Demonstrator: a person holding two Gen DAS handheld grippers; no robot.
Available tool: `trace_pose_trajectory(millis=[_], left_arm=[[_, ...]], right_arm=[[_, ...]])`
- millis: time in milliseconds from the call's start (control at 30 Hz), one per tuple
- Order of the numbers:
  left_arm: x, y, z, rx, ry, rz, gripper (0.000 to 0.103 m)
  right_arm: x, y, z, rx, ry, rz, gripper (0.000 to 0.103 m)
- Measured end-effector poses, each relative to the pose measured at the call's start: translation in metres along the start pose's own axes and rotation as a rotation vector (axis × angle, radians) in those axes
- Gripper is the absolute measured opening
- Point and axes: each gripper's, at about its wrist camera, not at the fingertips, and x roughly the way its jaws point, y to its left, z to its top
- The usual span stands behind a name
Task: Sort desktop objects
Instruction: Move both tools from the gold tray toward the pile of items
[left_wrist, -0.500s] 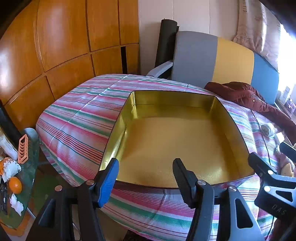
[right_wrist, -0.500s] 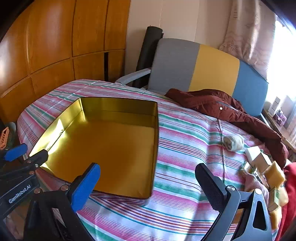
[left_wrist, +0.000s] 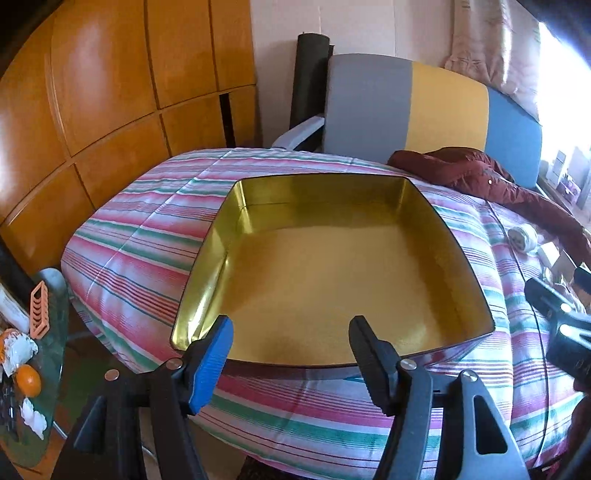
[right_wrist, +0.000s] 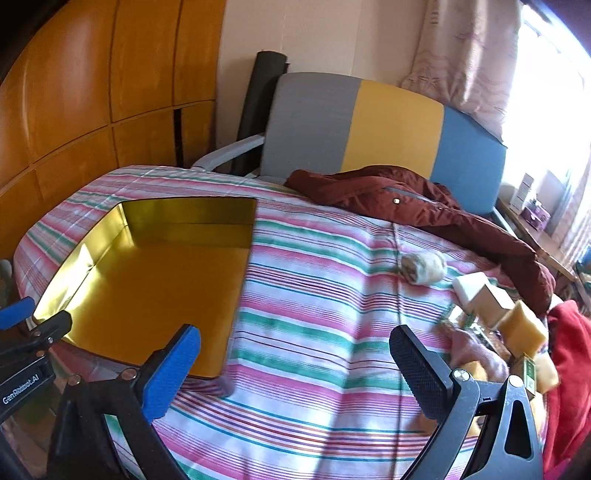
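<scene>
A shallow square tin tray with a shiny gold inside (left_wrist: 332, 280) lies on the quilt with pink, green and white stripes (left_wrist: 140, 236); its gold floor shows bare from wall to wall, with nothing in it; in the right wrist view the same tray (right_wrist: 147, 288) sits at the left of the quilt (right_wrist: 317, 302).

The left gripper (left_wrist: 290, 350) hangs just above the tray's near rim, its jaws apart with only air between them; the right gripper (right_wrist: 295, 362) hovers over bare stripes beside the tray's right wall, its jaws spread very wide and holding nothing.

The things to sort lie well apart from the tray, at the quilt's right edge: a rolled whitish cloth bundle (right_wrist: 423, 267) alone on the stripes, then a crowded heap with a white block (right_wrist: 469, 286), a tan cardboard box (right_wrist: 495, 302), a yellow sponge-like block (right_wrist: 524, 328) and a small green-printed box (right_wrist: 530, 373); the right gripper's black finger covers part of that heap.

A thin cord (right_wrist: 398, 295) runs down the quilt between tray and heap; a dark red jacket (right_wrist: 424, 206) lies crumpled behind, against a grey, yellow and blue padded headboard (right_wrist: 369, 125); a bright red cloth (right_wrist: 569, 369) borders the heap on the right.
</scene>
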Motion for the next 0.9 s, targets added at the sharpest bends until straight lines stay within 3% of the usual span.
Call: trace_pose_trajectory(millis=[433, 633, 900], left_arm=[[-0.004, -0.032, 0.012, 0.051, -0.016, -0.149, 0.066], [-0.003, -0.046, 0.019, 0.054, -0.012, -0.227, 0.064], [-0.013, -0.092, 0.020, 0.143, -0.034, -0.374, 0.065]], right_arm=[[-0.010, -0.071, -0.006, 0.097, 0.019, -0.098, 0.103], [-0.021, -0.126, -0.012, 0.212, 0.040, -0.106, 0.103], [-0.049, -0.205, -0.024, 0.351, -0.020, -0.148, 0.103]])
